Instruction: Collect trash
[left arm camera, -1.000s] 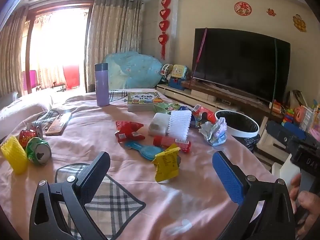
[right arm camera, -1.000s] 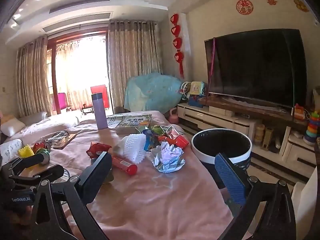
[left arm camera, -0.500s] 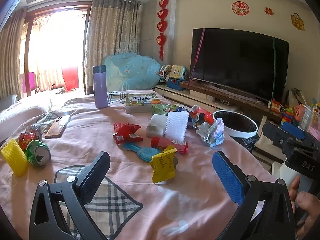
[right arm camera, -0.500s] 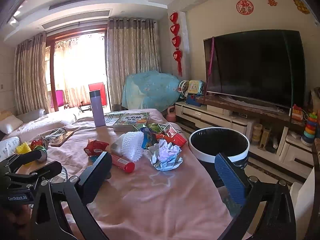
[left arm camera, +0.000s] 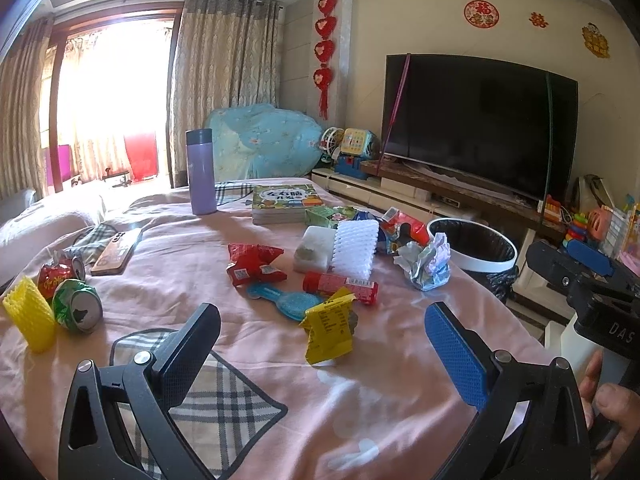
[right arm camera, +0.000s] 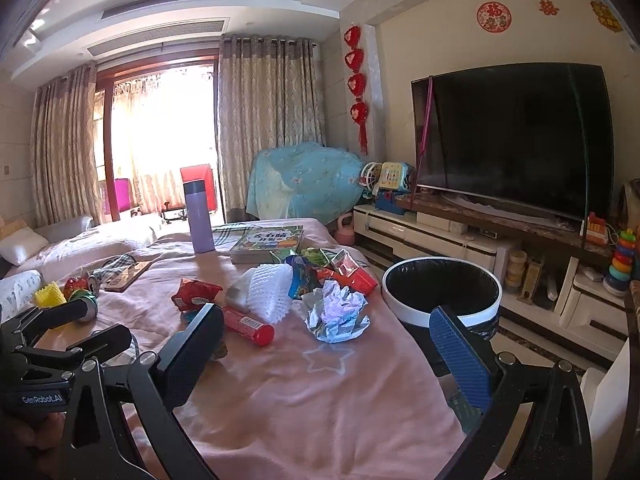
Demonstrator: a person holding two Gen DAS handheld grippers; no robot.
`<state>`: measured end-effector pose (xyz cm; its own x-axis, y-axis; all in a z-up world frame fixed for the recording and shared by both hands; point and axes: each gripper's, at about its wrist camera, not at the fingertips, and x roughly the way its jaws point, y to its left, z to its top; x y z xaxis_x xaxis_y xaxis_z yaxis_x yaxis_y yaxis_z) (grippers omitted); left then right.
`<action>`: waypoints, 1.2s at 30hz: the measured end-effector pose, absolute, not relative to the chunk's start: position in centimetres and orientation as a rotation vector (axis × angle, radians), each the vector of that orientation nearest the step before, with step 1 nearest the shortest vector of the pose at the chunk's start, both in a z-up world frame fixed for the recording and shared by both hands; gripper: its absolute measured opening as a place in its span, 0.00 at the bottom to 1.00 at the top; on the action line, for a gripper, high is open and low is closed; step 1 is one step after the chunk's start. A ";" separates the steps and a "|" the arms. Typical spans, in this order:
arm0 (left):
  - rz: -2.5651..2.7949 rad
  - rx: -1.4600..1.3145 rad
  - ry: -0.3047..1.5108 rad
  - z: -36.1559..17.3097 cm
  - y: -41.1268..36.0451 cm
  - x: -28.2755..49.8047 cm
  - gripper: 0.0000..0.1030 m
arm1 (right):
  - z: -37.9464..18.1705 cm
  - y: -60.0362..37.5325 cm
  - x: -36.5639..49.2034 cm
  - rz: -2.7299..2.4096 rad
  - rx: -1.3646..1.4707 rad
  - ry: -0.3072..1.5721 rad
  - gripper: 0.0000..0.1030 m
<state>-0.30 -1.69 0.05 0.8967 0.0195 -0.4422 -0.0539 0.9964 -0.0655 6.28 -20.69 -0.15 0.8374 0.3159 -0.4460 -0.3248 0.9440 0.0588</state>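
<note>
Trash lies scattered on a pink-covered table [left arm camera: 256,364]: a yellow wrapper [left arm camera: 330,330], a red tube [left arm camera: 340,287], a red snack bag [left arm camera: 254,264], white foam netting [left arm camera: 356,246], a crumpled foil ball [left arm camera: 424,264] [right arm camera: 336,310], and crushed cans [left arm camera: 76,308] beside yellow netting [left arm camera: 28,318]. A white-rimmed bin [left arm camera: 474,246] [right arm camera: 442,290] lined with a black bag stands off the table's right edge. My left gripper [left arm camera: 320,348] is open and empty above the near table. My right gripper [right arm camera: 328,354] is open and empty, near the foil ball and bin.
A purple flask [left arm camera: 200,172], a book [left arm camera: 282,202] and a phone [left arm camera: 116,250] rest on the far table. A plaid cloth [left arm camera: 212,404] lies under my left gripper. A TV [right arm camera: 516,140] on a low cabinet fills the right wall.
Both grippers have drifted slightly; the scene sits a little lower and nearer in both views. Both stay open and empty.
</note>
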 end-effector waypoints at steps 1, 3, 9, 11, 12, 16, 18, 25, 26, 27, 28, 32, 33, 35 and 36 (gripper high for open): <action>0.037 -0.078 0.458 0.0 -1.7 -0.3 0.99 | -0.1 -20.6 6.3 0.339 -0.022 0.469 1.00; 0.036 -0.077 0.459 0.1 -1.7 -0.4 0.99 | -0.1 -20.5 6.2 0.339 -0.025 0.468 1.00; 0.035 -0.080 0.464 0.0 -1.7 -0.4 0.99 | -0.1 -20.5 6.2 0.339 -0.021 0.473 1.00; 0.036 -0.082 0.462 0.0 -1.7 -0.5 0.99 | -0.1 -20.5 6.2 0.339 -0.022 0.472 1.00; 0.035 -0.081 0.462 0.0 -1.7 -0.5 0.99 | -0.1 -20.5 6.2 0.339 -0.022 0.473 1.00; 0.033 -0.078 0.461 0.0 -1.7 -0.6 0.99 | -0.2 -20.4 6.2 0.342 -0.022 0.475 1.00; 0.031 -0.078 0.462 0.0 -1.7 -0.6 0.99 | -0.3 -20.4 6.3 0.346 -0.019 0.480 1.00; 0.032 -0.084 0.471 0.0 -1.7 -0.4 0.99 | -0.4 -20.7 6.5 0.348 -0.008 0.488 1.00; 0.032 -0.084 0.472 0.0 -1.7 -0.4 0.99 | -0.4 -20.7 6.5 0.348 -0.009 0.489 1.00; 0.031 -0.083 0.475 0.0 -1.8 -0.4 0.99 | -0.4 -20.7 6.5 0.349 -0.009 0.491 1.00; 0.030 -0.083 0.476 -0.1 -1.7 -0.3 0.99 | -0.5 -20.7 6.6 0.350 -0.010 0.494 1.00; 0.028 -0.087 0.495 -0.4 -1.7 0.2 0.99 | -0.7 -20.8 6.9 0.358 -0.006 0.510 1.00; 0.030 -0.089 0.501 -0.5 -1.6 0.3 0.99 | -0.8 -20.8 7.0 0.361 -0.005 0.518 1.00; 0.031 -0.092 0.510 -0.6 -1.5 0.7 0.99 | -1.0 -20.7 7.5 0.367 -0.006 0.535 1.00; 0.033 -0.095 0.520 -0.8 -1.4 1.0 0.99 | -1.2 -20.7 7.8 0.372 -0.007 0.546 1.00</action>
